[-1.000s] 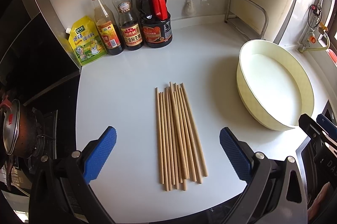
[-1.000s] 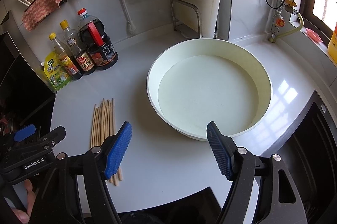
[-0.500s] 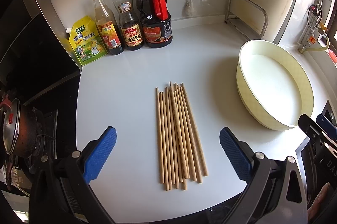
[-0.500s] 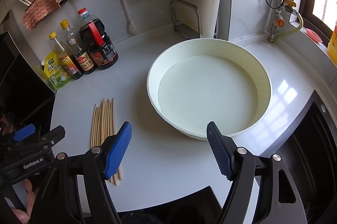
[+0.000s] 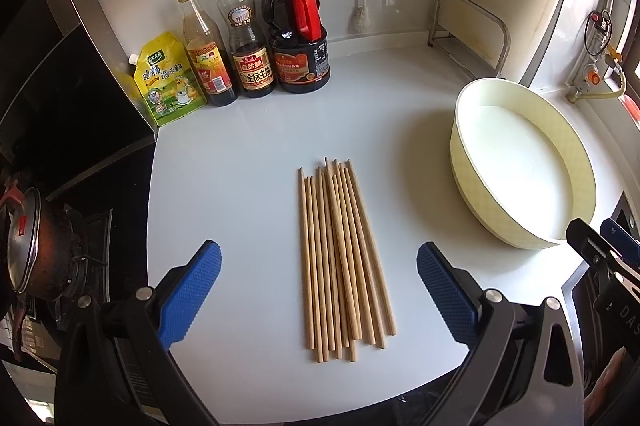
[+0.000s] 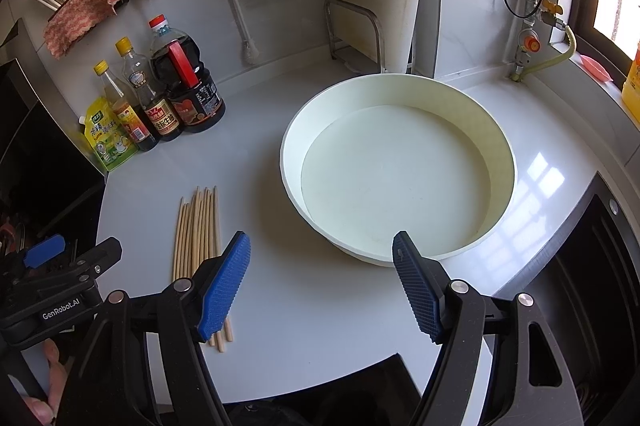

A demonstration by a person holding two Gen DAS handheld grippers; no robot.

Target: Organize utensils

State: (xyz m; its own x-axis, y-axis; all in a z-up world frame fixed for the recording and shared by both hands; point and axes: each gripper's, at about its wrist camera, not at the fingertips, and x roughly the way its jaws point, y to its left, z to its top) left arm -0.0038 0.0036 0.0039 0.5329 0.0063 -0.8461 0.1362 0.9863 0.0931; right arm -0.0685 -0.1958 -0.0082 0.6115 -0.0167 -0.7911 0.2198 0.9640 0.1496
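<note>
Several wooden chopsticks (image 5: 340, 254) lie side by side on the white counter (image 5: 240, 186), pointing away from me. My left gripper (image 5: 318, 296) is open and empty, hovering over their near ends, one blue pad on each side. The chopsticks also show at the left of the right wrist view (image 6: 196, 230). A round cream basin (image 6: 400, 166) stands empty to their right; it also shows in the left wrist view (image 5: 520, 162). My right gripper (image 6: 320, 286) is open and empty, just in front of the basin's near rim.
Sauce bottles (image 5: 296, 38) and a yellow seasoning pouch (image 5: 168, 82) stand at the back left by the wall. A stove with a pot (image 5: 24, 242) lies left of the counter. A metal rack (image 6: 352, 34) stands behind the basin. A sink (image 6: 580, 286) is at the right.
</note>
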